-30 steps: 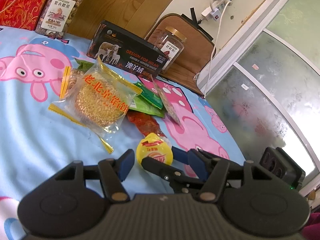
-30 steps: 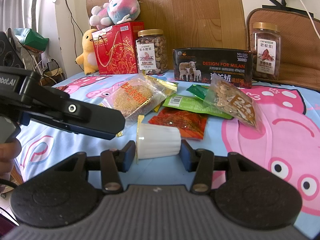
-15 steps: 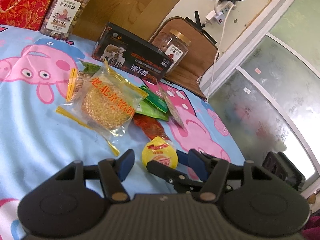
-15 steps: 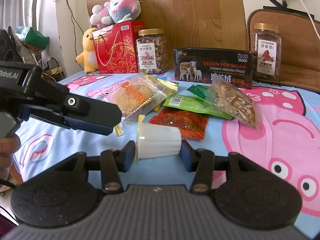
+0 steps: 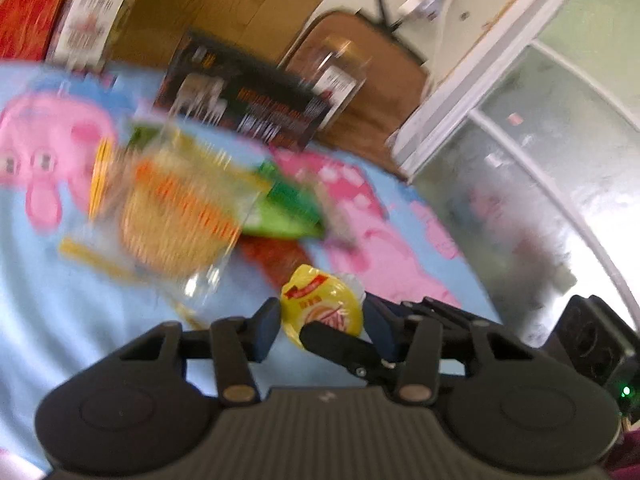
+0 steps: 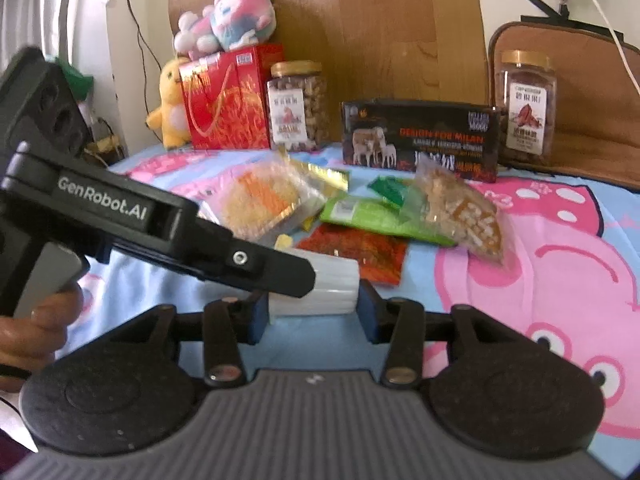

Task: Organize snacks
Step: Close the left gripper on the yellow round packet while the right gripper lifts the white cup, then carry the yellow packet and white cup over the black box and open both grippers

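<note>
Left tongs (image 5: 322, 328) now straddle jelly cup (image 5: 322, 308).

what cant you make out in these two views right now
- Left wrist: motion blur smears the snack bags and box print.
- Right wrist: left claw hides the jelly cup lid end.
- Whether the left claw grips the cup: unclear in both views.

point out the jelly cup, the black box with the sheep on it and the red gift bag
jelly cup (image 6: 320, 289): right wrist view, on its white ribbed side wall
black box (image 6: 420, 140): right wrist view, middle of its printed front face
red gift bag (image 6: 228, 100): right wrist view, on its front panel
</note>
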The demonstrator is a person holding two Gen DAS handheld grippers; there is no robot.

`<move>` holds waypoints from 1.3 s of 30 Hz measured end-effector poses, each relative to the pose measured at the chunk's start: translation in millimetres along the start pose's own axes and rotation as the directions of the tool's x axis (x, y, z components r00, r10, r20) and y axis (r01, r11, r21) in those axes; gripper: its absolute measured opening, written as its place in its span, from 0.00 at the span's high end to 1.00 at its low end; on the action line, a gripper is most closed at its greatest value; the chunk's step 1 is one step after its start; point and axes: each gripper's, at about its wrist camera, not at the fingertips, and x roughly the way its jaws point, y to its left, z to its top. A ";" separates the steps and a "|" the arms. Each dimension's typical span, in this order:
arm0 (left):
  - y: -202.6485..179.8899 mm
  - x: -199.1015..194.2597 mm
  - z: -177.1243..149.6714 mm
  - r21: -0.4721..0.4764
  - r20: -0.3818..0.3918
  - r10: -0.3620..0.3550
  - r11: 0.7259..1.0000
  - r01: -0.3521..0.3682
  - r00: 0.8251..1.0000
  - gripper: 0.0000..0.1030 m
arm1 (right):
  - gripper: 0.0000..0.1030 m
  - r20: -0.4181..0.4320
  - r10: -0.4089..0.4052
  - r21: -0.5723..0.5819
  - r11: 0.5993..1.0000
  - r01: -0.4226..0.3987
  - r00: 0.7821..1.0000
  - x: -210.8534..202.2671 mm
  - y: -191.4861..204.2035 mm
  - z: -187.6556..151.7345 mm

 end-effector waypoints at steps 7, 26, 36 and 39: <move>-26.1 3.5 79.8 0.153 0.140 0.042 0.986 -0.064 0.989 0.56 | 0.53 0.148 -0.028 -0.110 0.993 0.044 0.989 14.6 -12.6 66.5; 38.5 93.4 189.3 -0.089 0.208 0.129 0.990 -0.113 0.970 0.51 | 0.50 0.035 -0.169 -0.009 0.986 0.169 0.985 145.7 -105.3 154.2; 17.7 -41.2 71.7 0.039 0.379 0.033 0.998 -0.052 0.925 0.43 | 0.48 0.143 -0.001 0.075 0.997 -0.010 0.990 37.6 -57.1 84.3; 21.3 -57.8 29.3 0.037 0.386 0.172 0.979 -0.201 0.906 0.42 | 0.47 0.147 0.017 0.052 0.998 -0.025 0.989 26.8 -31.4 51.5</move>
